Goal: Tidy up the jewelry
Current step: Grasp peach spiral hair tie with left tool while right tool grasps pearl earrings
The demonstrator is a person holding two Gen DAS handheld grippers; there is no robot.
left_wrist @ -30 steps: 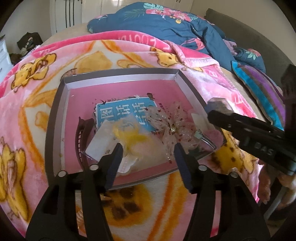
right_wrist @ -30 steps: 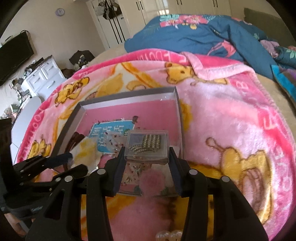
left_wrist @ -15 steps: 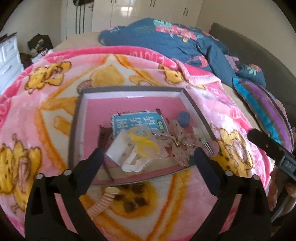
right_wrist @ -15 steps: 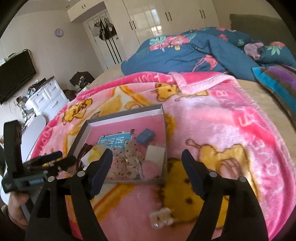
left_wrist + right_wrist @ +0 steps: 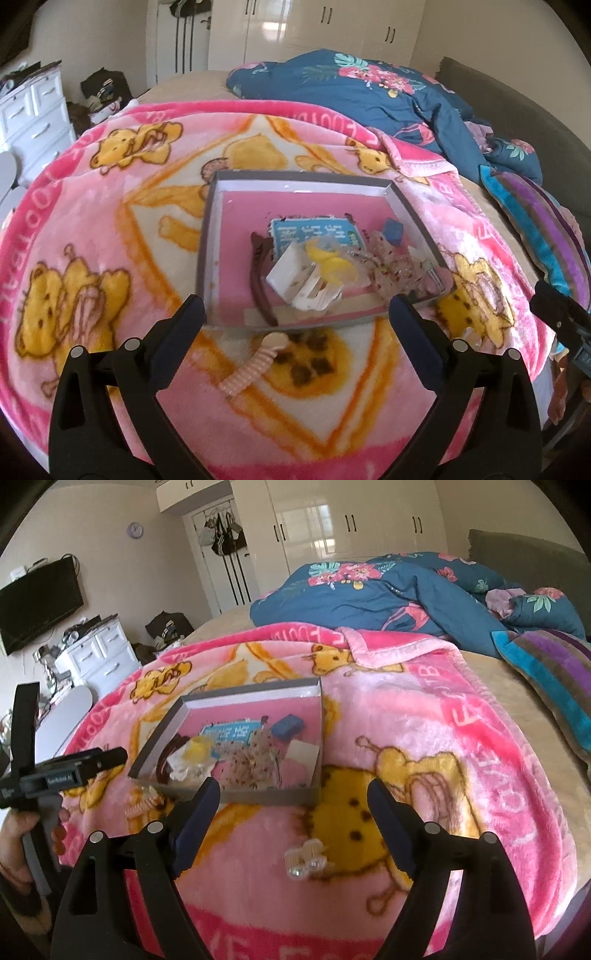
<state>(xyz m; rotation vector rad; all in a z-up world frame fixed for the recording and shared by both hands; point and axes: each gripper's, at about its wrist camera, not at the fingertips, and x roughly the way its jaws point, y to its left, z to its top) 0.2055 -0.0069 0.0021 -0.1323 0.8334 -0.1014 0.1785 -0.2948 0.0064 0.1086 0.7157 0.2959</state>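
- Our left gripper (image 5: 295,314) has its jaws wide apart, with nothing between them; it hangs over the pink blanket (image 5: 92,229) by the near edge of the grey box (image 5: 207,236)
- Our right gripper (image 5: 293,797) has jaws that are opening, and nothing is held in them; it also hangs by the near edge of the box
- A peach spiral hair tie (image 5: 255,363) lies on the blanket just outside the box's near edge, between the left jaws
- A clear plastic clip (image 5: 306,854) lies on the blanket between the right jaws, near the box's near right corner
- The box has a pink floor, and the jewelry is piled toward its near right part: a white claw clip (image 5: 299,277), a yellow piece (image 5: 332,260), a sparkly bow (image 5: 391,266), a brown headband (image 5: 258,280) and a blue card (image 5: 314,232)
- A small blue box (image 5: 288,725) sits by the right wall
- A blue flowered quilt (image 5: 388,590) lies past the blanket's far edge
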